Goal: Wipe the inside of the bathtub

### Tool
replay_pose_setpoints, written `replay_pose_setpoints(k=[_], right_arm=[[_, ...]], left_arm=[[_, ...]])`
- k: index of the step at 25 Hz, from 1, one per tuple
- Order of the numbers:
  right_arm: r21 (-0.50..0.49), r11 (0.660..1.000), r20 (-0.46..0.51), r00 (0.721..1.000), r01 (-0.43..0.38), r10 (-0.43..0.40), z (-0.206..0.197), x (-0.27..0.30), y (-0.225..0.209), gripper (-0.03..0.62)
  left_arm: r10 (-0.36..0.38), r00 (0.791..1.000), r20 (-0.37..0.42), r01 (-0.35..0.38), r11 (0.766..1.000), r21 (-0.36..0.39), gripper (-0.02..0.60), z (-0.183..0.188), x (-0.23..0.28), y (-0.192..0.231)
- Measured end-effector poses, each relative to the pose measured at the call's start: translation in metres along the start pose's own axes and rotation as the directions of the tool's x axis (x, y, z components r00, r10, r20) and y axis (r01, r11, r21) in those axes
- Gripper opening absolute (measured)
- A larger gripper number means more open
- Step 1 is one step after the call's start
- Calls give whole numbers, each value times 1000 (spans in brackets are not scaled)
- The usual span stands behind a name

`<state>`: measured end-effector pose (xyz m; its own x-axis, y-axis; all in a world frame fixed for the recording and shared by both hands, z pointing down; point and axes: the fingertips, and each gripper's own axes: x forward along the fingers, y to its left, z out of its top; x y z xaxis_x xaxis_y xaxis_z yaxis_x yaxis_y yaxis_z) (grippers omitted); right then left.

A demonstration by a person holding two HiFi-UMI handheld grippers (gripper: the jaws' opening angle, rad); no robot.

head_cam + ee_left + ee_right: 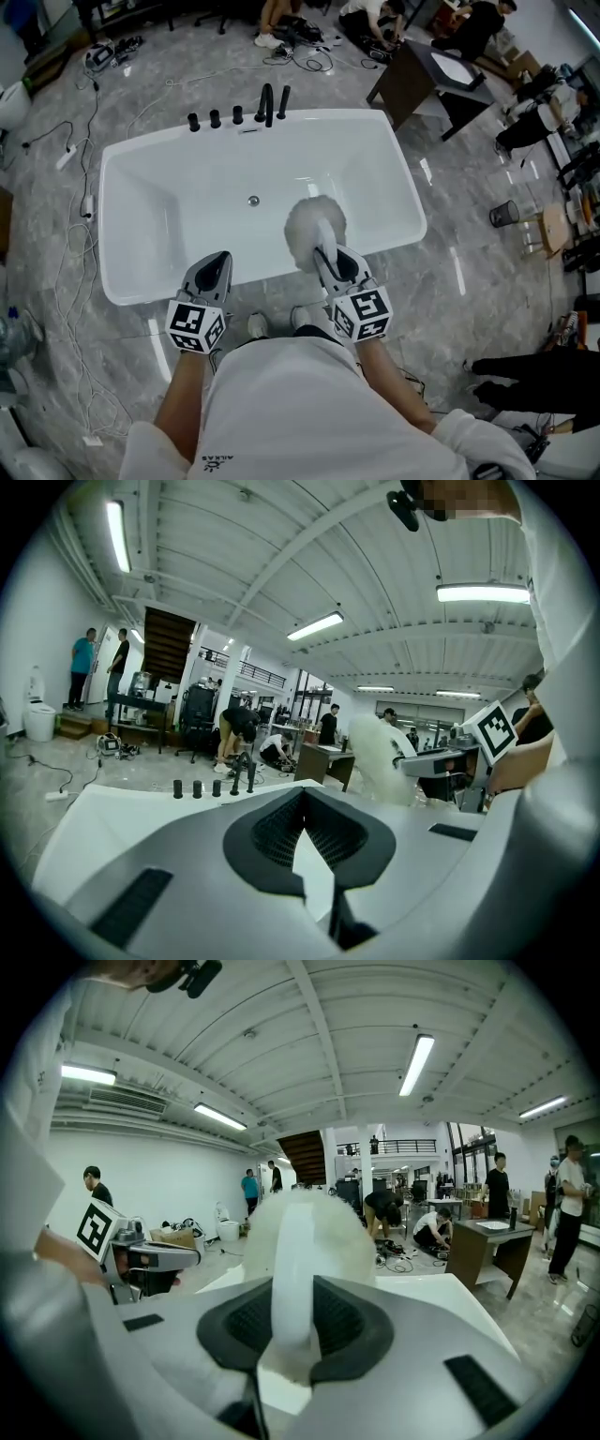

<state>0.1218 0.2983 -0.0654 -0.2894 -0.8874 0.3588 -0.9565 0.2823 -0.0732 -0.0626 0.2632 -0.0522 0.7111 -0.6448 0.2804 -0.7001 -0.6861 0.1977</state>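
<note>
White rectangular freestanding bathtub (206,206) sits on grey marble-look floor (469,281), with a row of black tap fittings (239,114) on the far rim and a small round drain (253,201) mid-basin. The person stands at the near long side. Right gripper (323,251) is clamped on the white handle (292,1241) of a fluffy white duster-type brush (314,225). The handle runs straight out between the jaws, and the fluffy head is over the tub interior, near-right of the drain. Whether it touches the tub surface can't be told. Left gripper (221,255) is at the near rim, left of the right one and well apart from it. Its jaws meet at the tips with nothing between them, and only tub white shows through the gap behind. Loose white cables (75,234) lie on the floor left of the tub. A dark desk (412,84) stands beyond the far right corner.
</note>
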Motion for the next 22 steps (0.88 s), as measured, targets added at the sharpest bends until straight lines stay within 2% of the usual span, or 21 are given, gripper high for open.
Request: replay_pose_setpoints(k=[10,16,22], right_arm=[[4,999,79,996,-37,37,17,-14,-32,97],[17,1000,79,997,-15,14,10,-22,-64,97],[24,1000,85,996,-19,17,5,-18,-65,97]], left_arm=[[43,999,26,-44,999,28,11,18,11,-35],[100,994,39,-100,995,0,11,22,21,-38],[144,988,60,-144,990,-7,11,29,28,-25]])
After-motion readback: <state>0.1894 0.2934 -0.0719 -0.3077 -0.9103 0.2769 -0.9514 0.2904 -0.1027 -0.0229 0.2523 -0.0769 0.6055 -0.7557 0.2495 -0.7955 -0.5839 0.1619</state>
